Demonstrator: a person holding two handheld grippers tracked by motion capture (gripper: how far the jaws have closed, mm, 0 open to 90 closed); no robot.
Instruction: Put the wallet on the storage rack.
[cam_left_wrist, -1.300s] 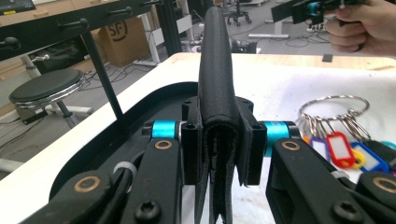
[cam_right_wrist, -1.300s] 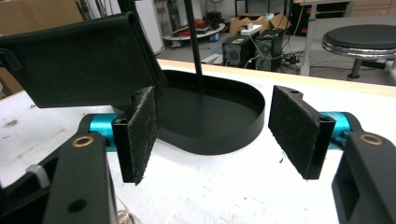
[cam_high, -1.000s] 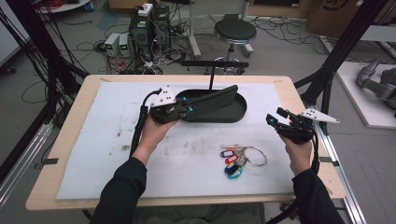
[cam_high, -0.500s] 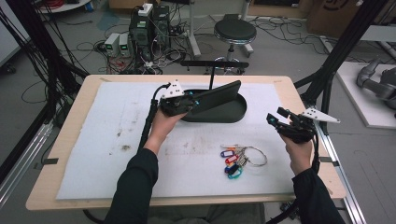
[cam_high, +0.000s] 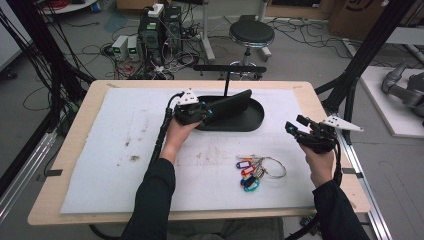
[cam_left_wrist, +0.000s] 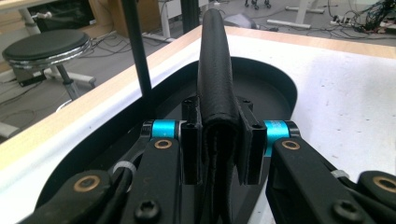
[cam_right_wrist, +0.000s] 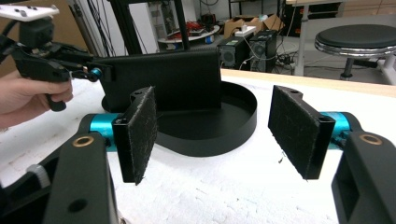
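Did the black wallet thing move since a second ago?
Yes. The black wallet, clamped in the left gripper, has gone right and a bit down, further over the black tray. The key bunch lies where it was.

A black wallet (cam_high: 227, 106) over a black tray (cam_high: 250, 120); red, blue and teal key tags (cam_high: 247, 172).

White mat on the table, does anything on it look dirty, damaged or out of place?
Yes. The white mat has brownish stains left of the person's left forearm and fainter smudges near the keys. Otherwise nothing stands out: the black tray sits flat.
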